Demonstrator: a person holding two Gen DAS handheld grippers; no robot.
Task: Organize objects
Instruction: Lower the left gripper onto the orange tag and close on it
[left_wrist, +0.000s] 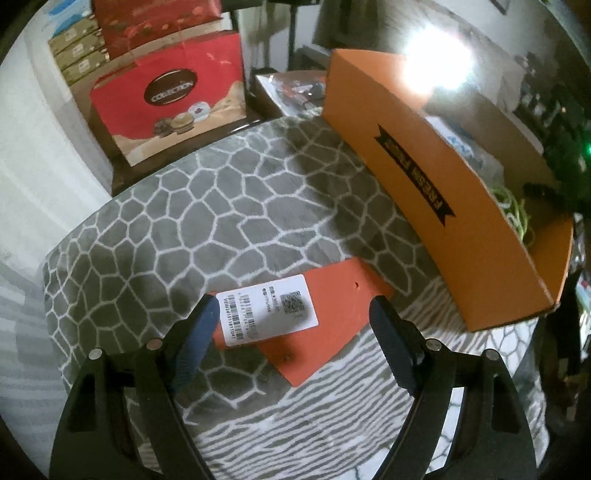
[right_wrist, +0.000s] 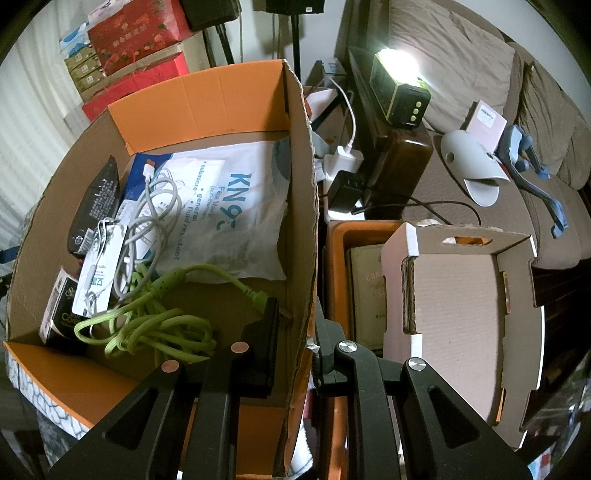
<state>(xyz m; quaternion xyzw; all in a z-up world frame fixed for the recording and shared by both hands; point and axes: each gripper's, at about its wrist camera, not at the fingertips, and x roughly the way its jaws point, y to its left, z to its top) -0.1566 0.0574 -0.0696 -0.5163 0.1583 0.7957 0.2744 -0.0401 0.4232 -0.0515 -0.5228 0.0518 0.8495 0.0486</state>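
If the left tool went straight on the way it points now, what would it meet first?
Most likely the flat orange packet with the white barcode label, lying on the grey patterned blanket. The left tool is open, its tips straddling the packet; the remaining gap is unclear.

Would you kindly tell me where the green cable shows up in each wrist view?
Left wrist view: green cable at far right, peeking over the orange box wall.
Right wrist view: green cable lower left, coiled on the box floor.
Shared landmark: the orange box itself.
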